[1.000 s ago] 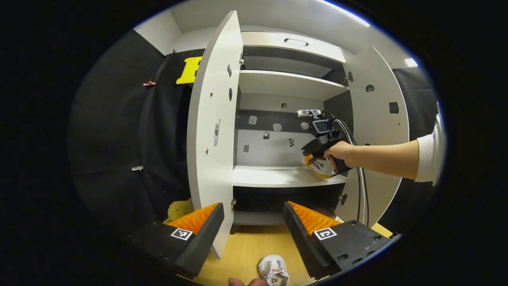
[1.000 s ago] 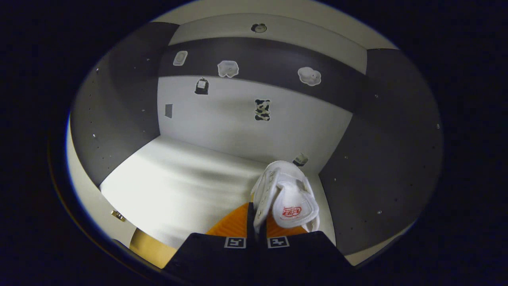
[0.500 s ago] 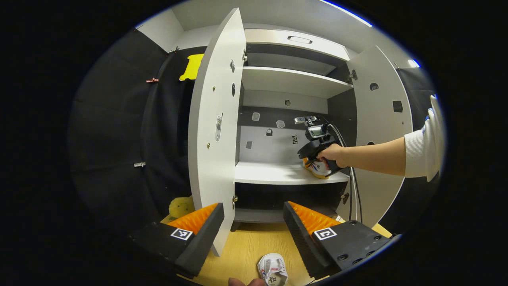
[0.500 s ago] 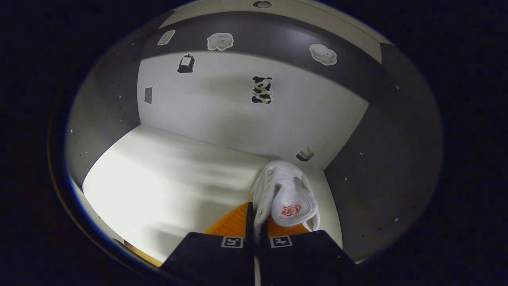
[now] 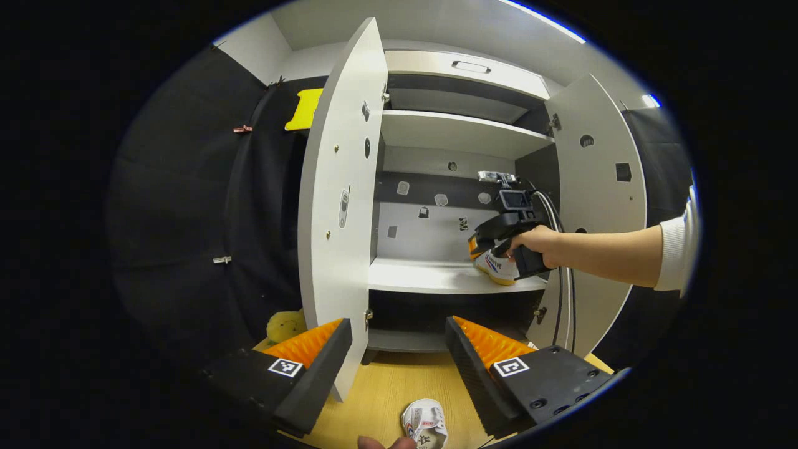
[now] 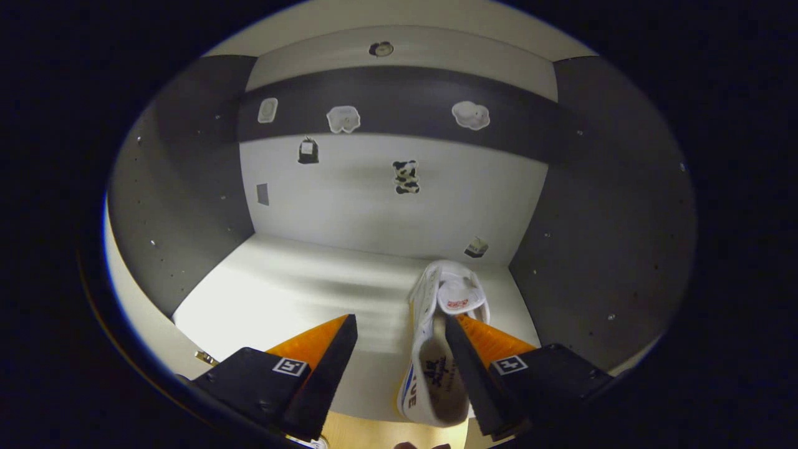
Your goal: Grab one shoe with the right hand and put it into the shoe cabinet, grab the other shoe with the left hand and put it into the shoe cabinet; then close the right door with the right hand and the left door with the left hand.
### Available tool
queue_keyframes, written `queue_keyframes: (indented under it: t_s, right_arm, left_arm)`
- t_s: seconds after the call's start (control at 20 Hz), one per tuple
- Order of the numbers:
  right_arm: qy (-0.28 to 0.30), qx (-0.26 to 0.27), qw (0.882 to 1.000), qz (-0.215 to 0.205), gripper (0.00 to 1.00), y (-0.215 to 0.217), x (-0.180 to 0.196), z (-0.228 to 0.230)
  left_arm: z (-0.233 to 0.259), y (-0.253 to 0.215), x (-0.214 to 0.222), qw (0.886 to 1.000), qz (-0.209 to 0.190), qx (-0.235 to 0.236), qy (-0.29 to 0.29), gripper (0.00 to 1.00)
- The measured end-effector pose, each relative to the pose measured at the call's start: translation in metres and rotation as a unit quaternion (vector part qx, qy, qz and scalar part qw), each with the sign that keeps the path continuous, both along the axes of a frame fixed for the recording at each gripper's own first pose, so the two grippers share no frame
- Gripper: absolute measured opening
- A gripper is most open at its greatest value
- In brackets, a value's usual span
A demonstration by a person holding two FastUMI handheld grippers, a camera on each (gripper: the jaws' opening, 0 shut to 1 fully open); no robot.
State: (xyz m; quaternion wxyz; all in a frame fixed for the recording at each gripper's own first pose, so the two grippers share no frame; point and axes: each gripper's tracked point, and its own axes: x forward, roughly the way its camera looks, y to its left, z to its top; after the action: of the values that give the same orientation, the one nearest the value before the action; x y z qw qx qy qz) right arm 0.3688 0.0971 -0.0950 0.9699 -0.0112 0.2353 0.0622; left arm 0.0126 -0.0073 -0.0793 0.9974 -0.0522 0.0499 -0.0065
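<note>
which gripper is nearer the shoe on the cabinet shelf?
Right. The right gripper is open around the shoe on the shelf; the left gripper is outside the cabinet.

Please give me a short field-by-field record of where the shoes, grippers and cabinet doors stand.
first shoe: resting on the middle shelf, right side
right gripper: open, one finger beside the shoe
second shoe: on the wooden floor
left gripper: open, holding nothing
left door: open
right door: open
</note>
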Motion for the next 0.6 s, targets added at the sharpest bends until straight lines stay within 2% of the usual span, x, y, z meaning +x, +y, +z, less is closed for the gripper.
queue_keyframes:
  t_s: [0.1, 0.4, 0.6]
  right_arm:
    - [-0.036, 0.018, 0.999, 0.004, 0.99, 0.002, -0.023, 0.024]
    - [-0.134, 0.074, 0.988, 0.015, 0.98, 0.000, -0.123, 0.085]
    - [-0.196, 0.071, 0.977, 0.031, 0.98, -0.006, -0.207, 0.102]
  left_arm:
    - [0.000, -0.003, -0.002, 1.000, -0.001, 0.001, 0.000, 0.95]
    - [-0.021, -0.023, -0.017, 1.000, -0.023, -0.007, 0.012, 0.95]
    - [-0.062, -0.037, -0.035, 0.998, -0.050, -0.017, 0.046, 0.95]
